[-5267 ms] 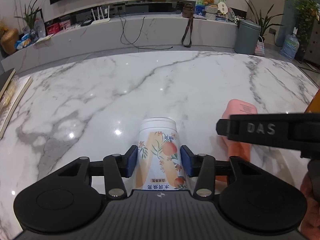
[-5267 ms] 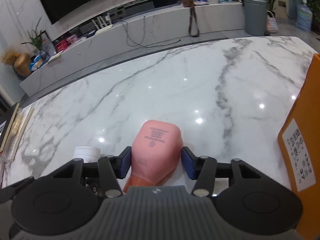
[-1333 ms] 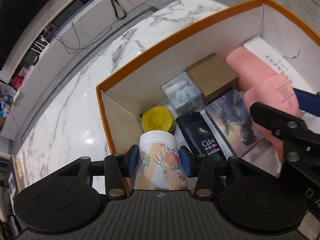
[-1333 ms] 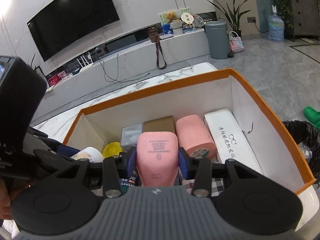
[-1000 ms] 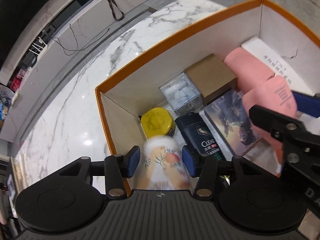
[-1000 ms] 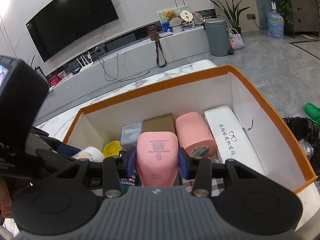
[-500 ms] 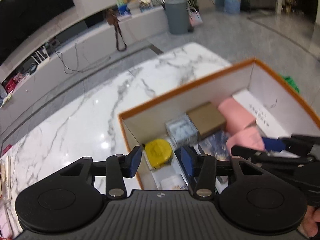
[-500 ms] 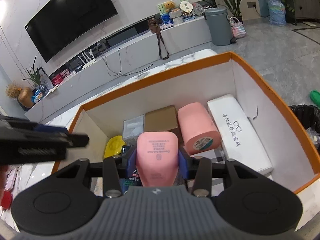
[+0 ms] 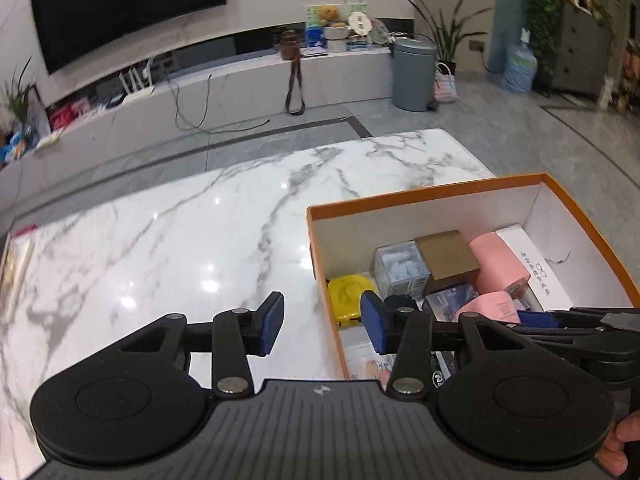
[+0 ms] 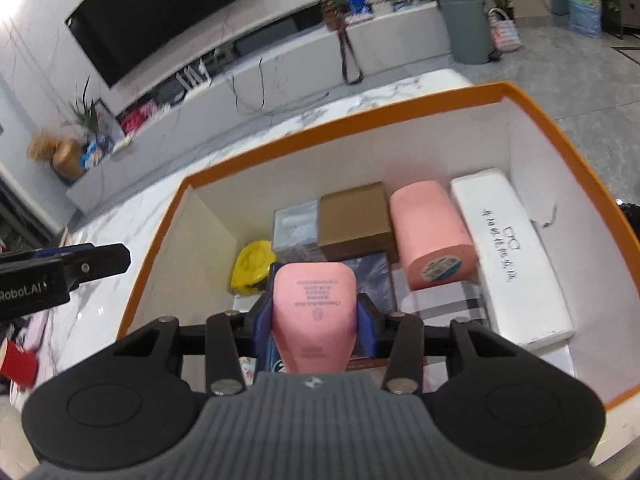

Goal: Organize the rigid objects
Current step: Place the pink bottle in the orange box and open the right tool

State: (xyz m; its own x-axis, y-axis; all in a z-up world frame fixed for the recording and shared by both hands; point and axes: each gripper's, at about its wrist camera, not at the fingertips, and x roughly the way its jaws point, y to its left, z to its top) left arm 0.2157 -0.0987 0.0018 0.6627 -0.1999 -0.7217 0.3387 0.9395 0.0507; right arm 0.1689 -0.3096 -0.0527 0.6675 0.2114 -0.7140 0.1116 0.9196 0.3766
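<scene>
The right gripper (image 10: 316,322) clamps a pink bottle (image 10: 314,312) above the orange box (image 10: 360,116); the left gripper (image 9: 322,322) hangs partway open, apparently empty, over the box's edge.

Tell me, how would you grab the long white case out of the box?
Grip the white case across its narrow width, near its middle, coming straight down from above. It lies flat along the orange box's right wall with the pink roll beside it, so only its top is open to reach.
</scene>
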